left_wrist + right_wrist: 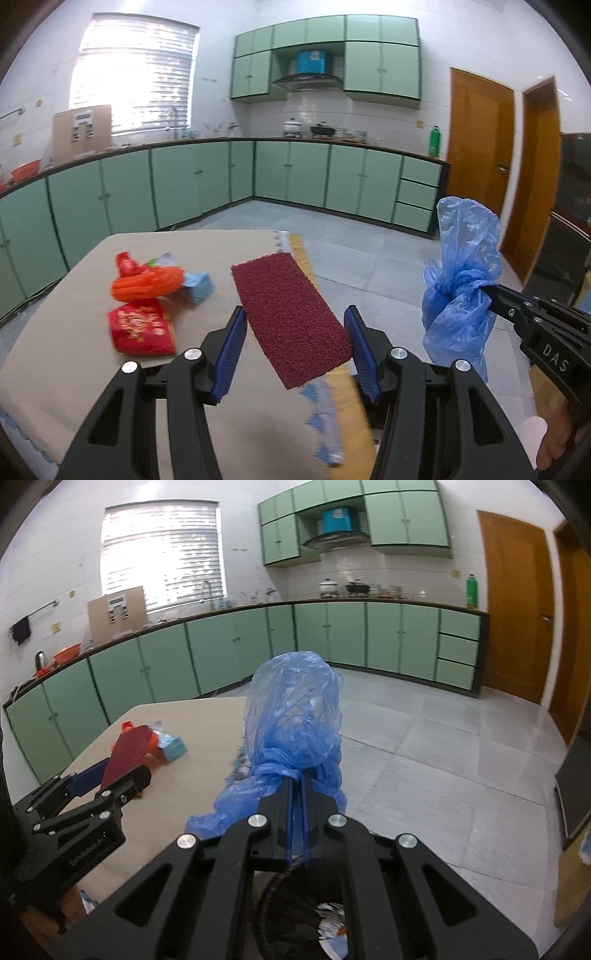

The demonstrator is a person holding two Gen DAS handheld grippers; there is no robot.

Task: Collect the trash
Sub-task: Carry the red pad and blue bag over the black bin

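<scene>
My left gripper point(295, 315) is shut on a dark red fibrous mat point(291, 317), which is held tilted between the blue pads above the table. The right wrist view shows the same mat point(127, 751) edge-on in the left gripper point(110, 771). My right gripper point(297, 775) is shut on the knotted neck of a blue plastic bag point(295, 716), held up beyond the table's right edge. The bag point(461, 280) and right gripper point(487, 291) also appear at right in the left wrist view. Trash lies on the table: an orange wrapper point(147, 284), a red packet point(142, 330) and a light blue box point(199, 286).
The table point(74, 332) has a beige cloth with a patterned border. A black bin point(295, 904) holding scraps sits below the right gripper. Green cabinets line the far walls, wooden doors stand at right, and grey floor tiles lie between.
</scene>
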